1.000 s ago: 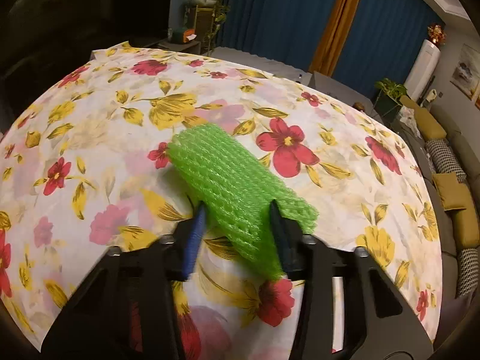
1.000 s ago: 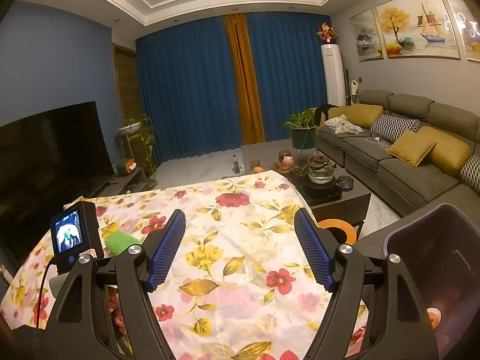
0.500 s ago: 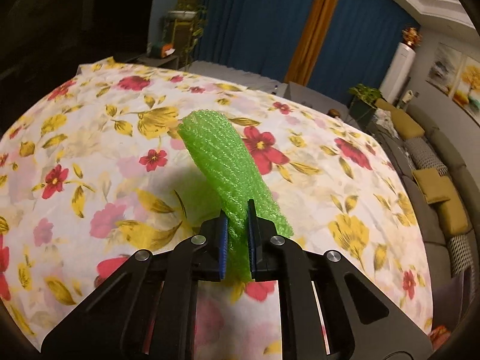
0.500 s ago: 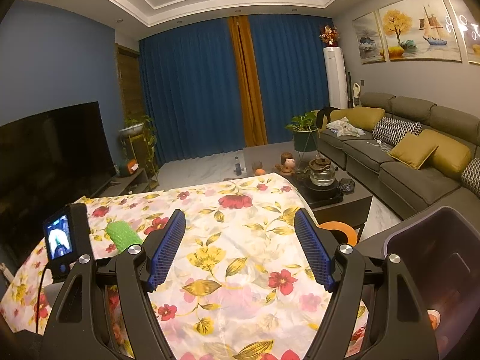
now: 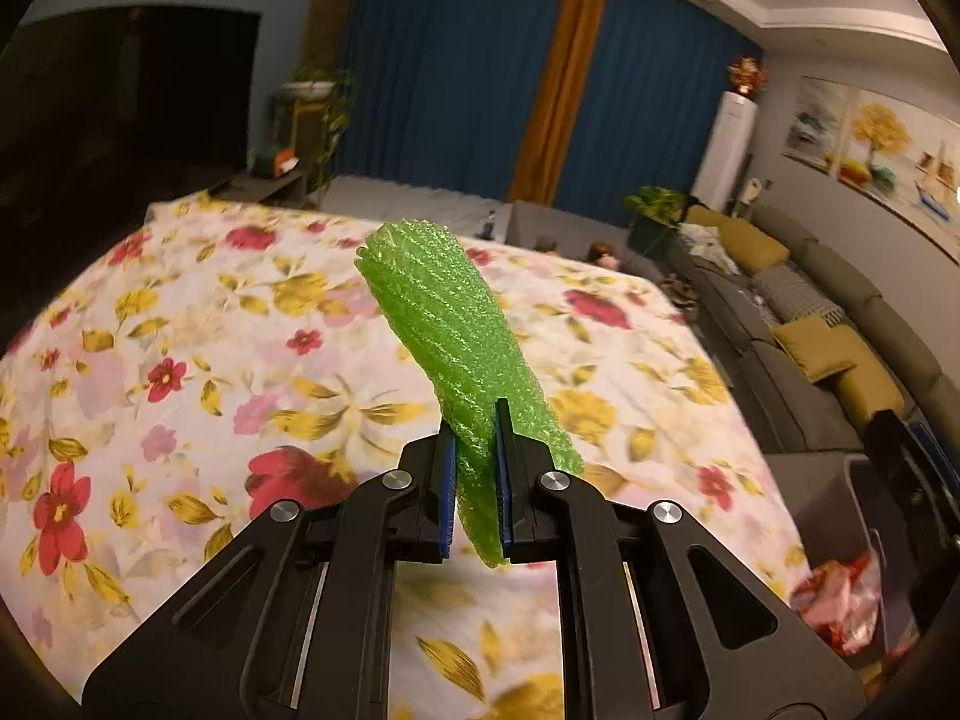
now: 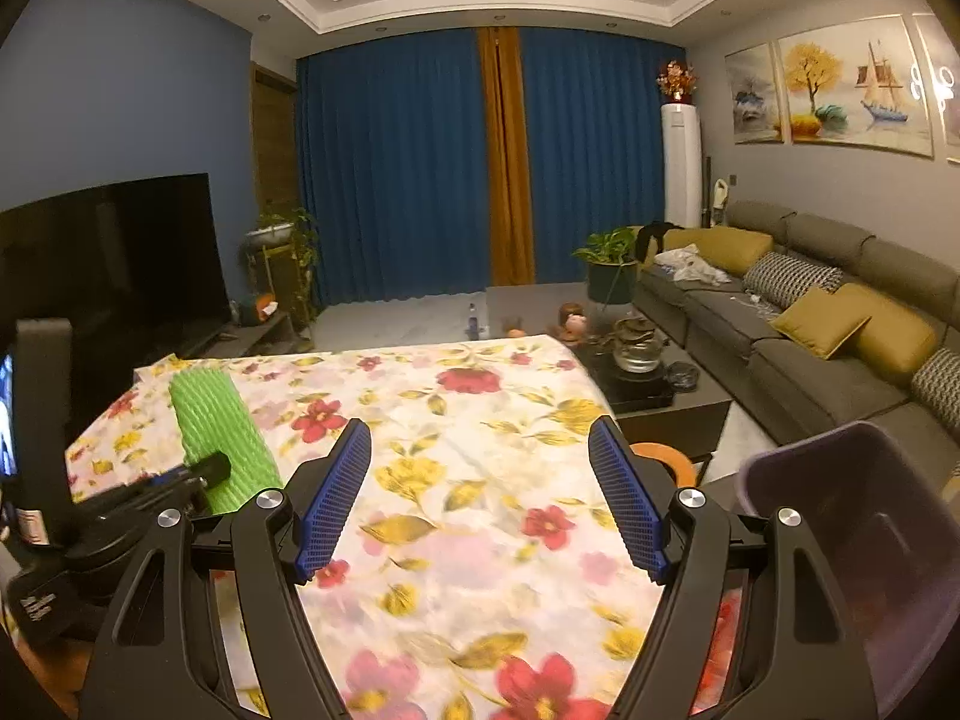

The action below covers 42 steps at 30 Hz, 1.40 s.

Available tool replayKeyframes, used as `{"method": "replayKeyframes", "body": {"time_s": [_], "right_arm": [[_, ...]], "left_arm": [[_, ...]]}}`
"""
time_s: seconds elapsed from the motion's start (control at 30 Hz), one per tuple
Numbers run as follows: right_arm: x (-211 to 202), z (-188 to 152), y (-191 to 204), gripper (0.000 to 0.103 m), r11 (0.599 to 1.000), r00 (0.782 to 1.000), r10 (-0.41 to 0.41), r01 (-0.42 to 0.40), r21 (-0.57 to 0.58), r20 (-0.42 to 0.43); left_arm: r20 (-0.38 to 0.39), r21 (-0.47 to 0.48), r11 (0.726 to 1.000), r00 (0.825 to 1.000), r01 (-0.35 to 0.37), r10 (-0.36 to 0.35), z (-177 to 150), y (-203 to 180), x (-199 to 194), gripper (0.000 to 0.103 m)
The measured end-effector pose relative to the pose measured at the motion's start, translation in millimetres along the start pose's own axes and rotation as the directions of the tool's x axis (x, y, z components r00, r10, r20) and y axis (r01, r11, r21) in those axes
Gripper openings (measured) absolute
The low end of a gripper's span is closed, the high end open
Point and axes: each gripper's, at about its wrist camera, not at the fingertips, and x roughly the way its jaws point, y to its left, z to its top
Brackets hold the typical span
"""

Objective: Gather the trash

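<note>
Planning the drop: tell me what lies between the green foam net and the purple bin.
Right wrist view: only flowered tablecloth and the open right gripper lie between foam net and bin.

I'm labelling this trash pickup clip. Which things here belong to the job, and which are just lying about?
Job:
- green foam net, pinched in left tool
- purple bin
- right tool, open

Lying about:
- yellow cushion
- potted plant
- teapot

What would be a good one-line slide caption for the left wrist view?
Left gripper pinches a green foam net sleeve, lifted above the floral tablecloth.
</note>
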Motion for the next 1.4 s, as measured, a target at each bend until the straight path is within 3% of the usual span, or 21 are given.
{"method": "replayKeyframes", "body": {"time_s": [0.33,0.77,1.07,1.4], "right_arm": [[-47.0,-16.9,-44.4,0.073,0.993,0.995,-0.102,0.101,0.063,0.008],[-74.2,-56.8,-109.1,0.074,0.974,0.983,-0.178,0.182,0.137,-0.047],[-49.9,-82.5,-116.0,0.072,0.977,0.976,-0.173,0.187,0.099,-0.129],[-19.3,-98.5,-103.9,0.055,0.987,0.961,-0.143,0.156,0.037,-0.238]], "left_arm": [[0.009,0.103,0.986,0.991,0.131,-0.133,-28.8,-49.6,-39.7,0.01],[-0.018,0.167,0.965,0.979,0.204,-0.204,-54.3,-83.0,-51.6,0.01],[-0.044,0.202,0.953,0.974,0.226,-0.221,-66.3,-98.8,-46.9,0.01],[-0.075,0.203,0.95,0.971,0.237,-0.226,-71.7,-101.4,-37.4,0.01]]}}
